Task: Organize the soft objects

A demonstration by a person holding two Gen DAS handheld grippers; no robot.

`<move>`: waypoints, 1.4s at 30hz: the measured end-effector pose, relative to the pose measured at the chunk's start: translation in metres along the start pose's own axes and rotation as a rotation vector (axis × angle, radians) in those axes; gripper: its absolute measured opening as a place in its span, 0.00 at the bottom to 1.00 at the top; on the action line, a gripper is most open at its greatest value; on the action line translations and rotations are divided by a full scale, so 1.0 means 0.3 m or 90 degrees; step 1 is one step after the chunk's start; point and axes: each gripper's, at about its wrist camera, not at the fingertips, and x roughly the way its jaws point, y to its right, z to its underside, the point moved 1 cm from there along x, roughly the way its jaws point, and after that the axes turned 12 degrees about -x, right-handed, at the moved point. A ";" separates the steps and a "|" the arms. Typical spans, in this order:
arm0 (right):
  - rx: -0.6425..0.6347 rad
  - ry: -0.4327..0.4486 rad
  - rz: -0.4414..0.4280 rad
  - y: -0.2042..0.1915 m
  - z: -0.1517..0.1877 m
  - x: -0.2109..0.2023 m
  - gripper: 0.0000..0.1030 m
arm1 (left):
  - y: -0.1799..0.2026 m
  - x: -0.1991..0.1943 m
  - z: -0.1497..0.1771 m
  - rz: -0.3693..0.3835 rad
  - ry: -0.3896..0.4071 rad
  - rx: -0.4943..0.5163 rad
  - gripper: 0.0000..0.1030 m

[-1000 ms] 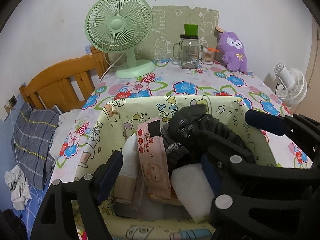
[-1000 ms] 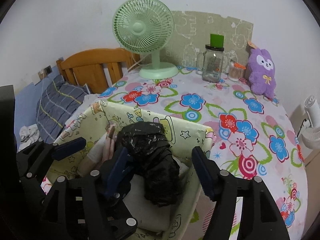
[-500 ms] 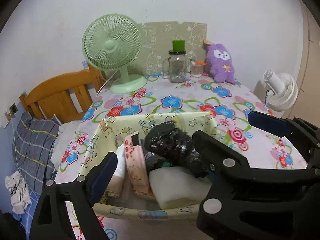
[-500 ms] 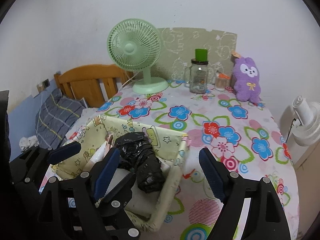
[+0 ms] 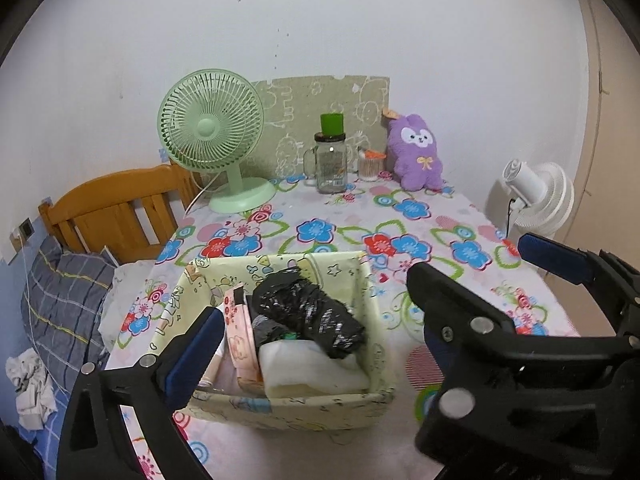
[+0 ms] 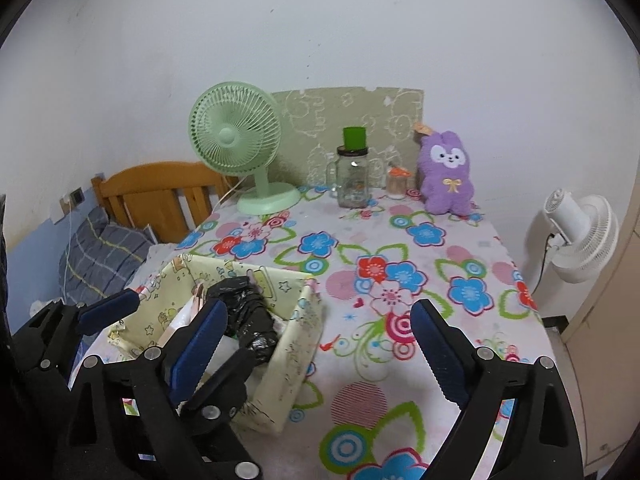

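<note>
A: Where's the black bag (image 5: pixel 310 322)?
B: In the bin (image 5: pixel 372 312), just ahead of the left gripper (image 5: pixel 308 344) and beside the right gripper's (image 6: pixel 316 340) left finger (image 6: pixel 198 346).
A: And the fingers?
B: Both pairs spread apart, holding nothing.

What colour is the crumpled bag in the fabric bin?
Glossy black bag, lying on top of the bin's contents; clearest in the left wrist view.

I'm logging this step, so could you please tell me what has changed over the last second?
Both grippers have pulled back and up from the fabric basket, which now sits lower and smaller in both views. The left gripper and right gripper are open and empty. The black plastic bag stays in the basket; the purple plush is untouched.
</note>
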 end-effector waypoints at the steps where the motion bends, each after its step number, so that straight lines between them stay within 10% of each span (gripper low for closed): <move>1: 0.002 0.003 0.001 0.008 -0.001 -0.009 0.92 | 0.007 -0.013 -0.002 0.001 0.004 -0.003 0.99; 42: 0.066 0.100 0.185 0.258 0.101 -0.469 0.97 | 0.141 -0.323 -0.002 0.039 0.107 -0.001 1.00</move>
